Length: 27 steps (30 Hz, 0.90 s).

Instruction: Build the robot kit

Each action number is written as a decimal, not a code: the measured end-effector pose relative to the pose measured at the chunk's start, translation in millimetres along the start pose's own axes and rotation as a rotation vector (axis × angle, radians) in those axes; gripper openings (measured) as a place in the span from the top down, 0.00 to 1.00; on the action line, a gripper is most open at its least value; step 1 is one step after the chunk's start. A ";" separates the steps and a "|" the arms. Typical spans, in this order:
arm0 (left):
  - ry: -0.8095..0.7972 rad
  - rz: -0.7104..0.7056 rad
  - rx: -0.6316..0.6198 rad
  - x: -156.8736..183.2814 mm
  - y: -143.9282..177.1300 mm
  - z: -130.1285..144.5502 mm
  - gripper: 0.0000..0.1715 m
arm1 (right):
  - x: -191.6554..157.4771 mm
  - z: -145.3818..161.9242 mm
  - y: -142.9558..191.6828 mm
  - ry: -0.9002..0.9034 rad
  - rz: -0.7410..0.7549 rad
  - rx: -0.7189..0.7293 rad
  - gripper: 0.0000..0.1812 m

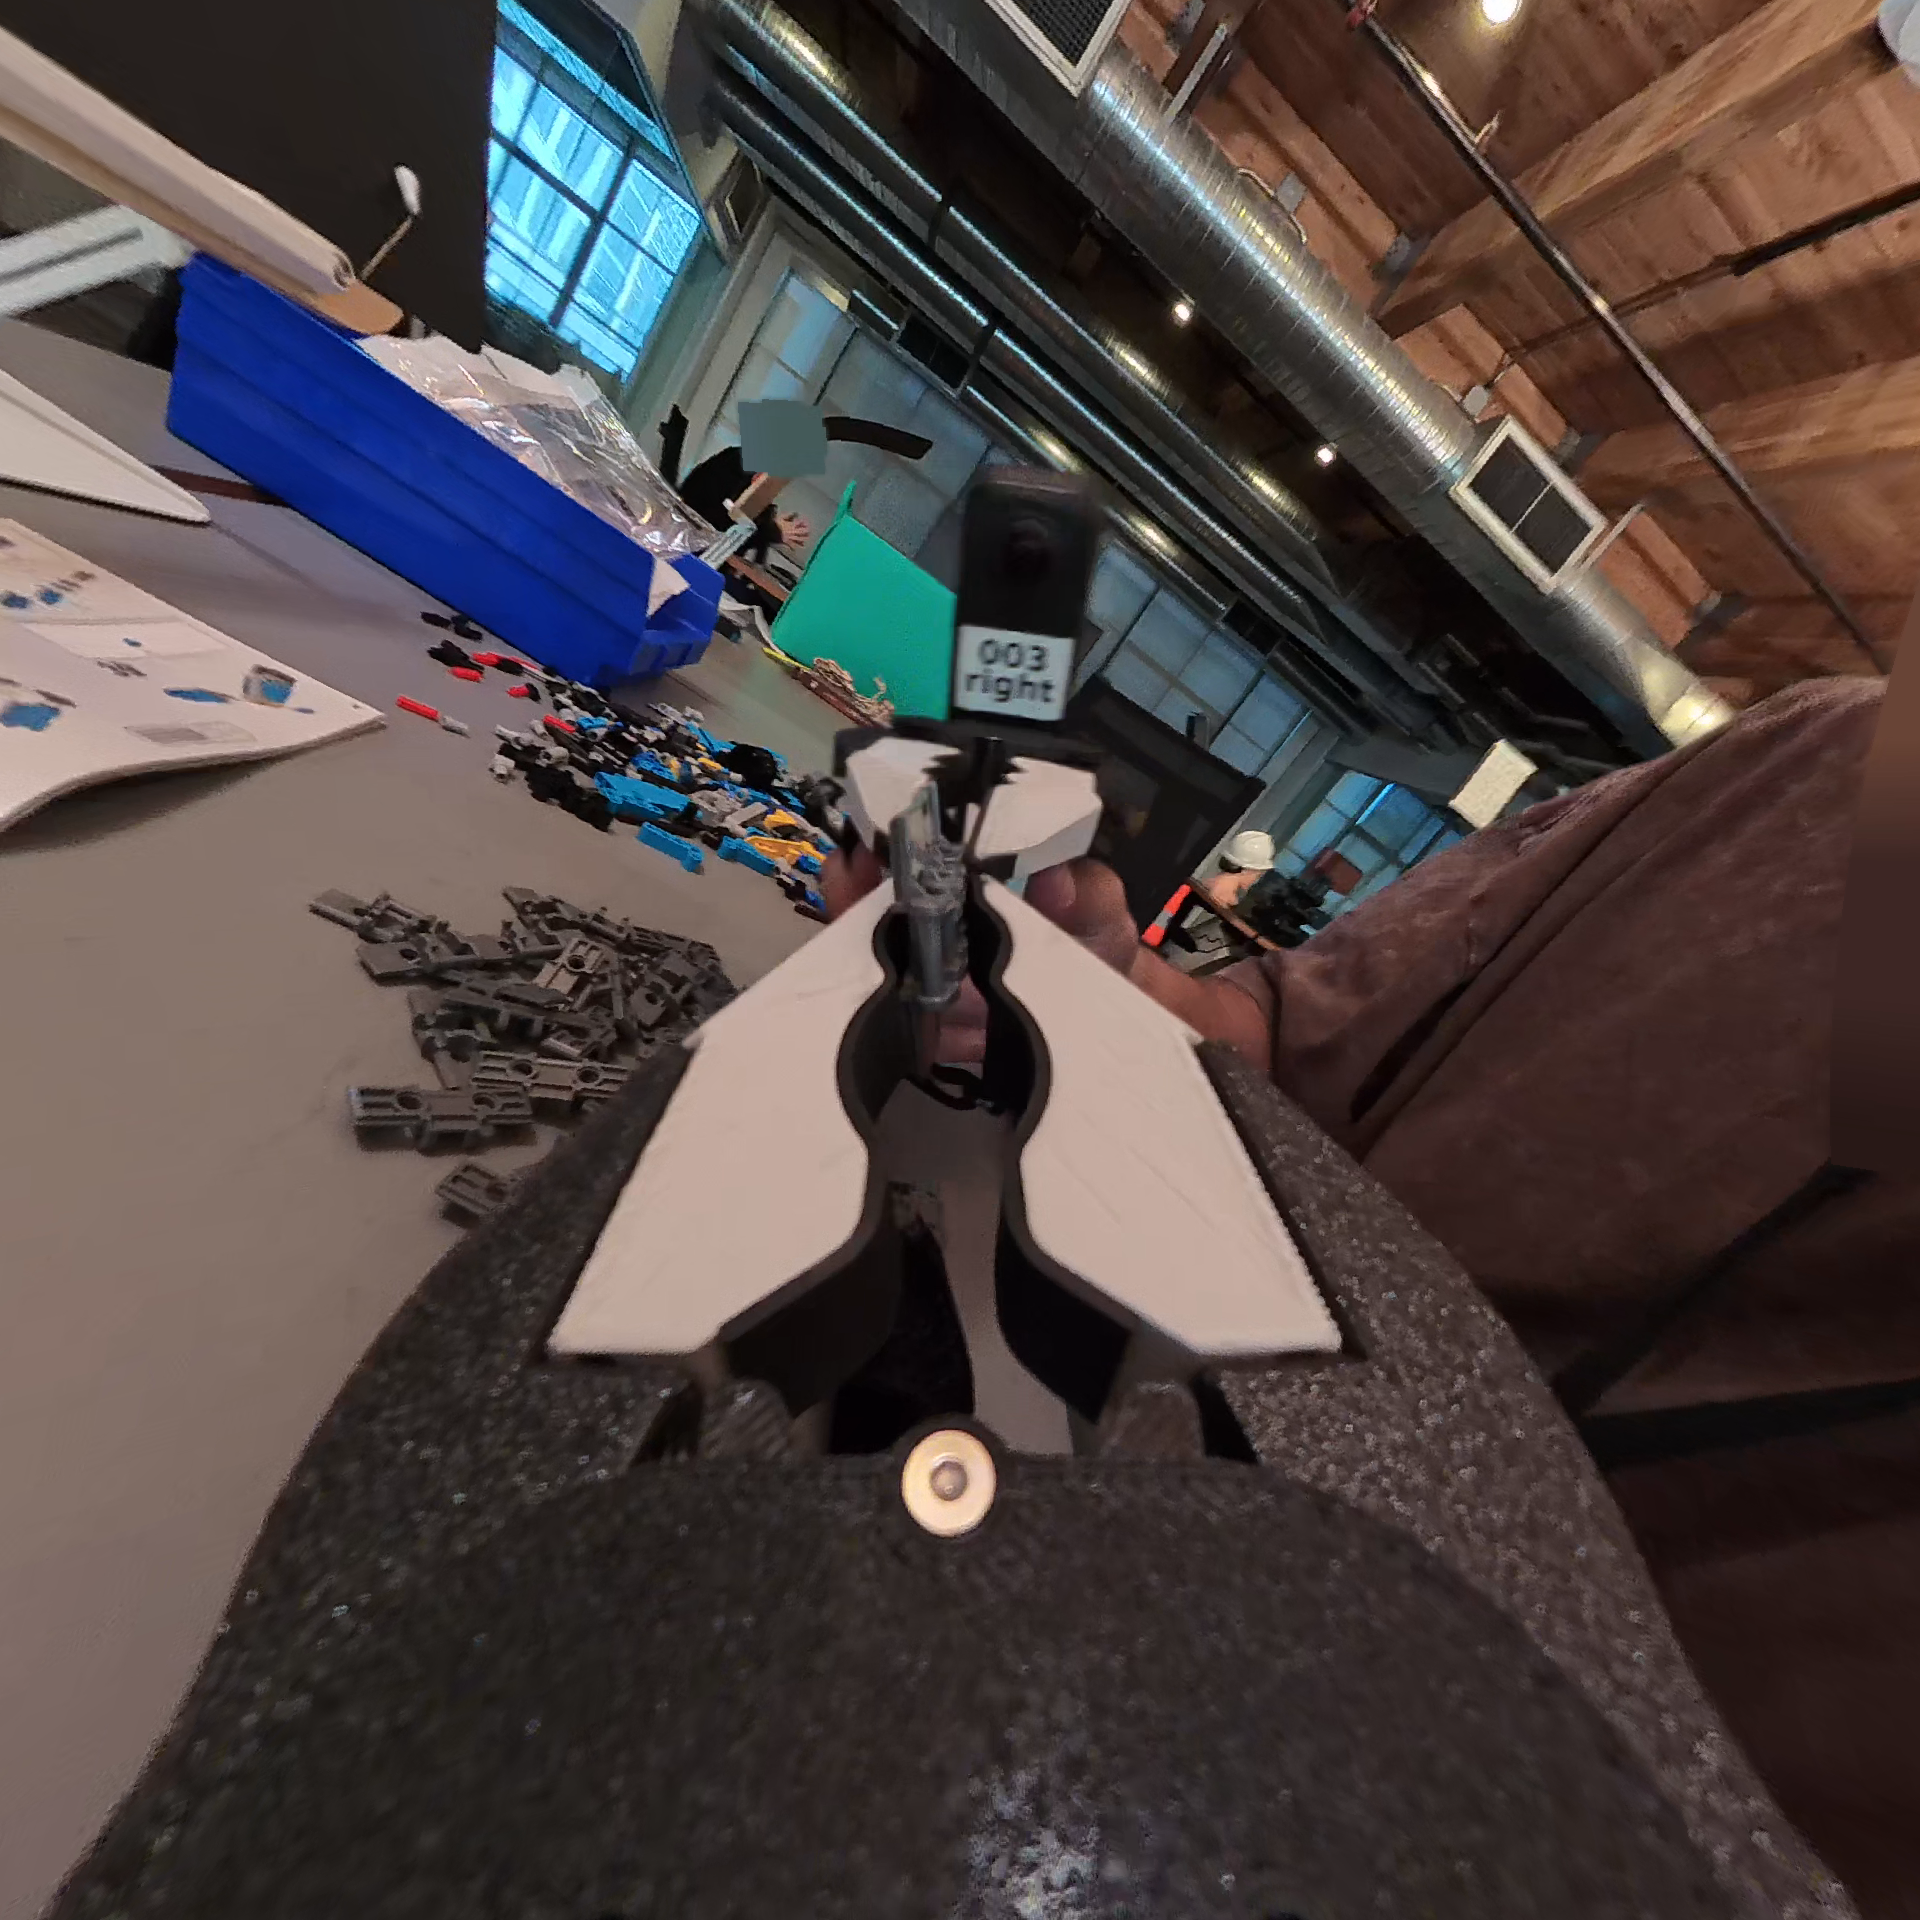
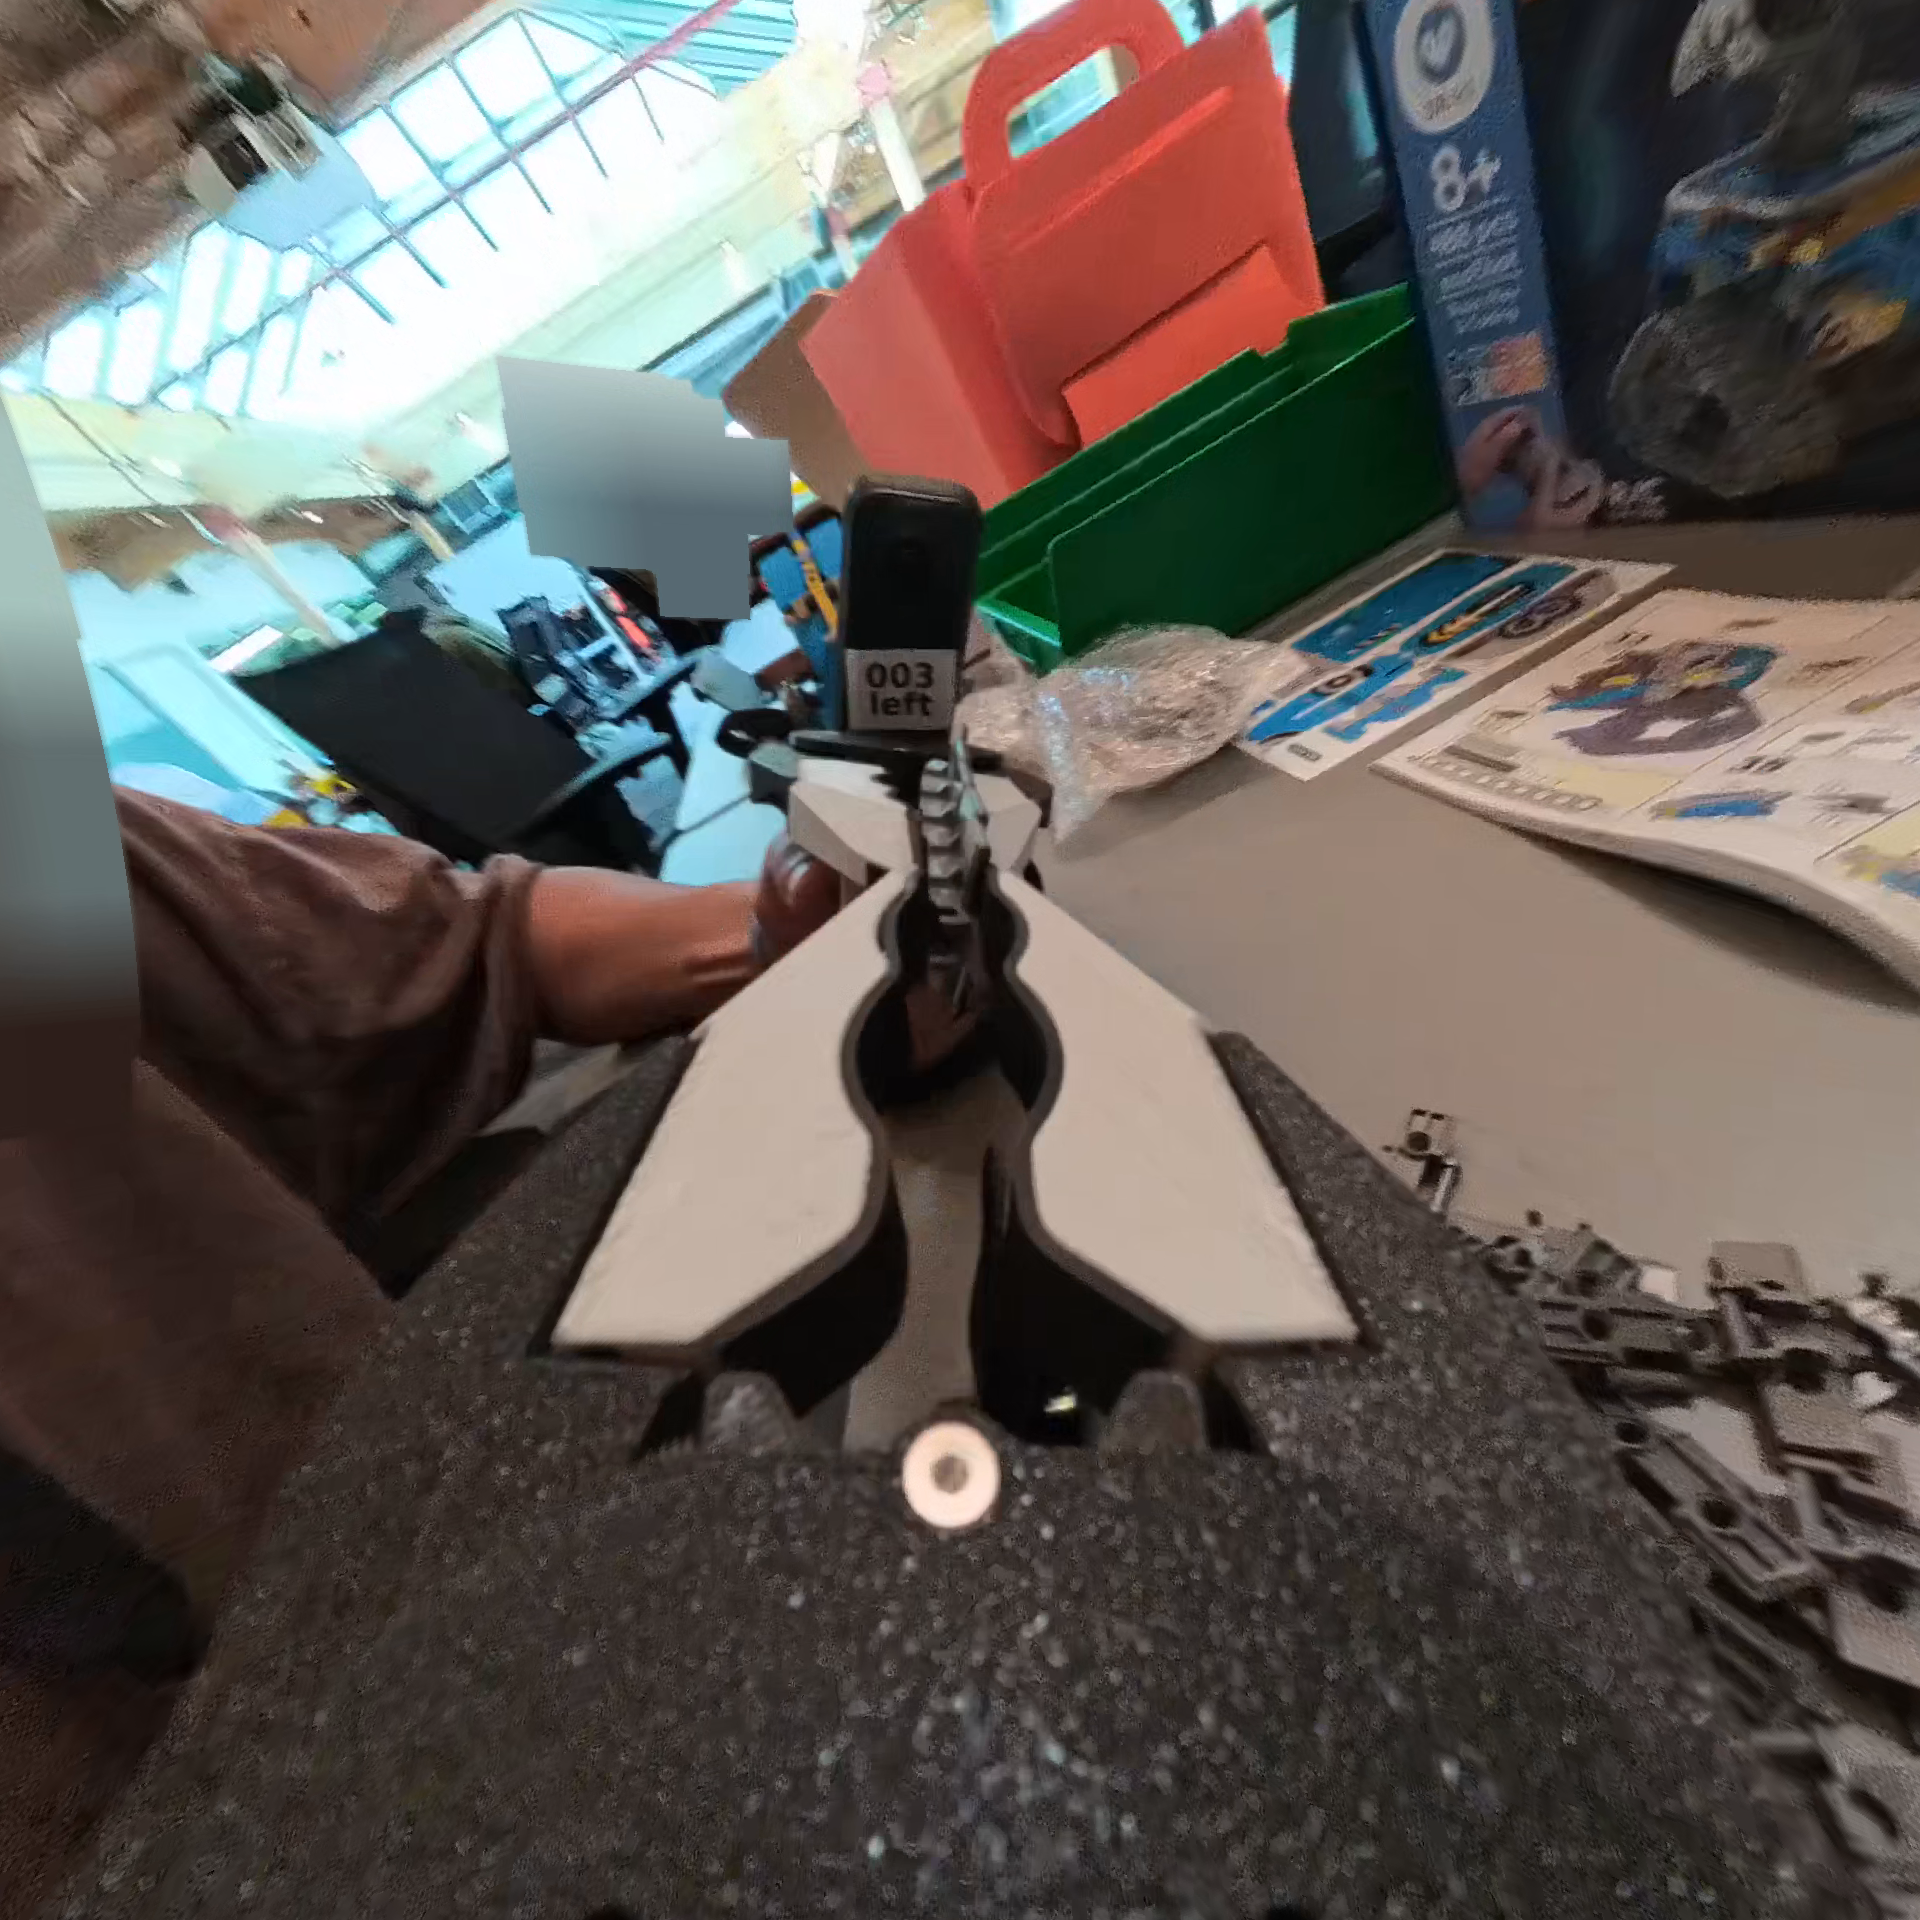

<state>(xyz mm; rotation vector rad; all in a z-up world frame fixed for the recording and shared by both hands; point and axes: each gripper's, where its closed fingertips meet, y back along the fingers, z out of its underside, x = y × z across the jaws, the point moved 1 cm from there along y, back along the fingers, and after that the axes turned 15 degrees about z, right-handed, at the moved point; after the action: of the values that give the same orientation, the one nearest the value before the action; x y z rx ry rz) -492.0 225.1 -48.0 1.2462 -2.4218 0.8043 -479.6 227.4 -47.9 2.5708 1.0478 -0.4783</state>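
My left gripper (image 1: 935, 906) is shut on a small grey toy-brick piece (image 1: 921, 868) and holds it above the grey table (image 1: 208, 1039). My right gripper (image 1: 961, 792) faces it tip to tip and touches the far end of the same piece. In the right wrist view my right gripper (image 2: 945, 885) is shut on a dark toothed piece (image 2: 951, 831), and the left gripper (image 2: 925, 805) meets it from the far side. A person's hand holds each gripper.
A heap of grey bricks (image 1: 520, 997) (image 2: 1714, 1403) and one of blue, black and yellow bricks (image 1: 686, 779) lie on the table. Around them are an open booklet (image 1: 135, 675) (image 2: 1662, 748), a blue bin (image 1: 416, 488), a green bin (image 2: 1226, 520), a toy box (image 2: 1662, 260), an orange carton (image 2: 1060, 270) and a plastic bag (image 2: 1122, 707). Left and right tips are no more than a few centimetres apart.
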 end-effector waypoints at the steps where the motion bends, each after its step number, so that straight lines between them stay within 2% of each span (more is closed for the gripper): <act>1: -0.039 -0.024 -0.020 -0.6 0.2 0.9 0.96 | 0.3 0.4 0.3 0.050 0.039 0.002 0.95; 2: -0.094 -0.051 -0.053 -0.9 0.7 2.0 0.96 | 1.3 2.2 -0.2 0.030 0.037 -0.009 0.95; 5: -0.210 -0.120 -0.125 -2.3 -1.3 6.3 0.96 | 4.0 6.9 1.6 -0.212 -0.106 -0.027 0.95; 10: -0.205 -0.094 -0.152 0.3 -3.3 11.1 0.96 | 0.8 12.1 4.6 -0.381 -0.252 -0.066 0.95; 13: -0.148 -0.079 -0.126 -1.7 -3.6 10.7 0.96 | 3.0 11.8 4.7 -0.353 -0.233 -0.064 0.95; 16: -0.088 -0.071 -0.103 -6.0 -3.9 8.7 0.96 | 6.9 9.2 4.3 -0.191 -0.148 -0.068 0.95; 18: -0.043 -0.077 -0.092 -10.3 -4.4 8.2 0.96 | 14.4 10.0 3.4 -0.211 -0.118 -0.083 0.91; 21: 0.026 -0.043 -0.026 -11.5 -6.2 3.6 0.96 | 11.8 4.1 5.1 -0.312 -0.180 -0.057 0.93; 27: 0.087 -0.043 0.013 -14.8 -6.0 2.5 0.96 | 18.1 5.3 2.9 -0.369 -0.171 -0.060 0.90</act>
<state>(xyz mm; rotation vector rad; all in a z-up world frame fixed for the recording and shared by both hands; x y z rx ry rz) -478.6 230.4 -55.3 1.2374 -2.3165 0.8455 -466.3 234.2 -59.7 2.2328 1.1263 -0.9084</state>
